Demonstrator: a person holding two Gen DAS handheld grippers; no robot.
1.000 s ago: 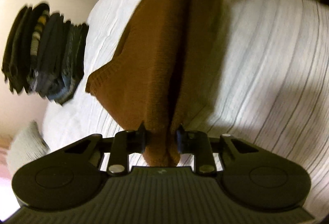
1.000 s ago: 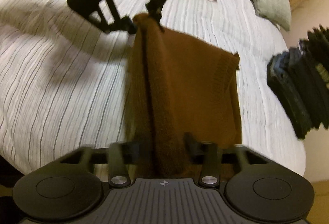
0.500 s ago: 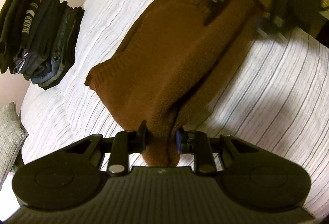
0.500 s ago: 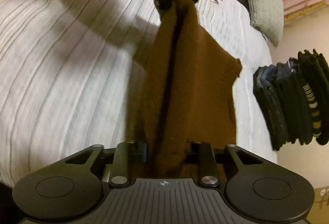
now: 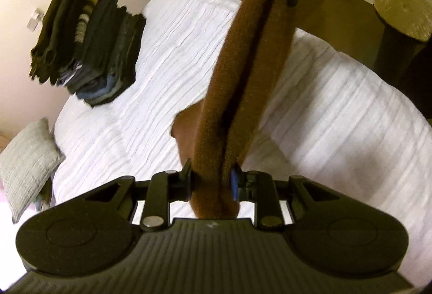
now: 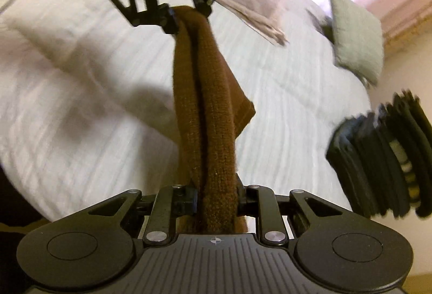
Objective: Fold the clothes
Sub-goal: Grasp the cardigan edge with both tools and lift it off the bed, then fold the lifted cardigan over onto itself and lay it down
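My left gripper [image 5: 212,176] and right gripper [image 6: 216,200] pinch the brown knit sweater [image 5: 243,72], doubled and lifted ahead of me over the striped bedspread [image 5: 337,110]; the stack of folded clothes [image 5: 86,42] awaits it.

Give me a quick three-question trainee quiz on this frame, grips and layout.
1. True or false: the brown sweater lies flat on the bed.
2. Which grippers have the sweater between their fingers? A) only the left gripper B) only the right gripper C) both
3. Fill in: the stack of folded dark clothes sits on the ____.

Key
1. False: it hangs stretched between the two grippers, above the bed.
2. C. The left is clamped on one end; the right's jaws are closing with the other end between them.
3. bed, near its edge.
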